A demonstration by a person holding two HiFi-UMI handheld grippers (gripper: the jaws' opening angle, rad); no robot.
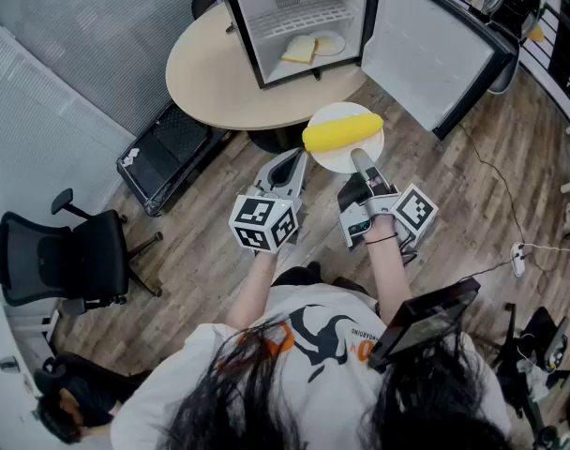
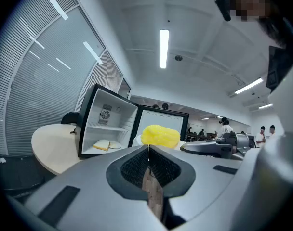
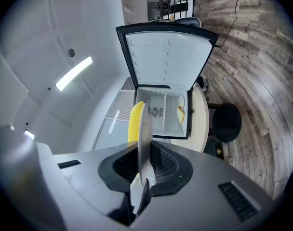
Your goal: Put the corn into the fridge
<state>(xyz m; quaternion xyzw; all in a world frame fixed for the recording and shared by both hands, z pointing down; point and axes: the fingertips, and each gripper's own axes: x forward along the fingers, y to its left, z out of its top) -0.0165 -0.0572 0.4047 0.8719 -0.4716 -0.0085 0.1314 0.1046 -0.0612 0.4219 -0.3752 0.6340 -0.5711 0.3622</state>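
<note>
Item: corn [image 1: 342, 132]. One cob, no husk, bright yellow, bumpy kernel surface, blunt rounded ends.
Loc.: lies crosswise on small white plate [image 1: 338, 163], held in air above wood floor, in front of open mini fridge [image 1: 243, 26] on round beige table [image 1: 205, 73].
R gripper [image 1: 359, 156]: jaws clamped on plate's near rim, plate edge-on between pads.
L gripper [image 1: 297, 160]: jaws closed together, nothing in them; tip just beside plate.
Fridge contents: bread slice [image 1: 299, 50].
</note>
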